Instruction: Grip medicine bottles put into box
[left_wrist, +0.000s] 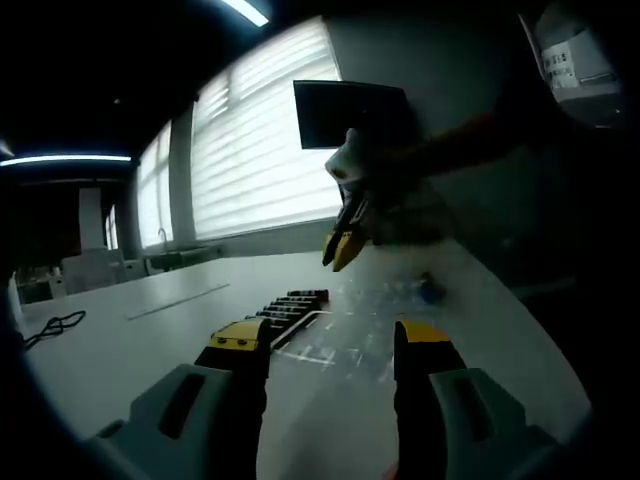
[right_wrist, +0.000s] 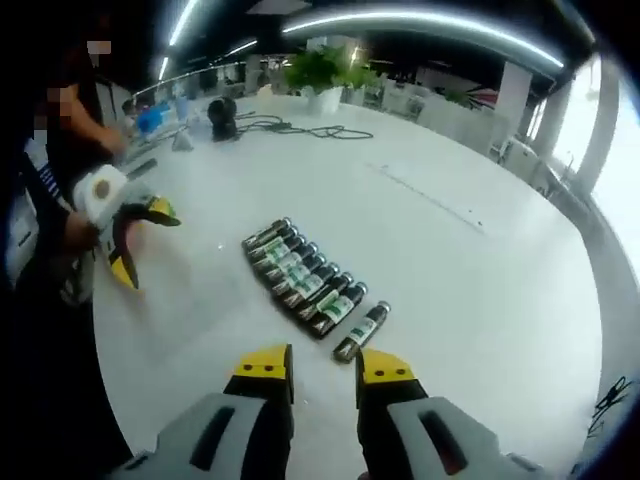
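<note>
A row of several dark medicine bottles with green-and-white labels lies side by side on the white table. One more bottle lies apart at the near end of the row. My right gripper hovers just short of that bottle, jaws apart and holding nothing. My left gripper is held up at the table's left edge, open. In the left gripper view, the left gripper stands open above the table, the bottle row lies ahead, and the right gripper hangs beyond it. Something clear with a blue spot lies blurred behind the row.
A person stands at the table's left edge. At the far end are a potted plant, black cables and a small black object. Another cable lies at the left. Window blinds run behind the table.
</note>
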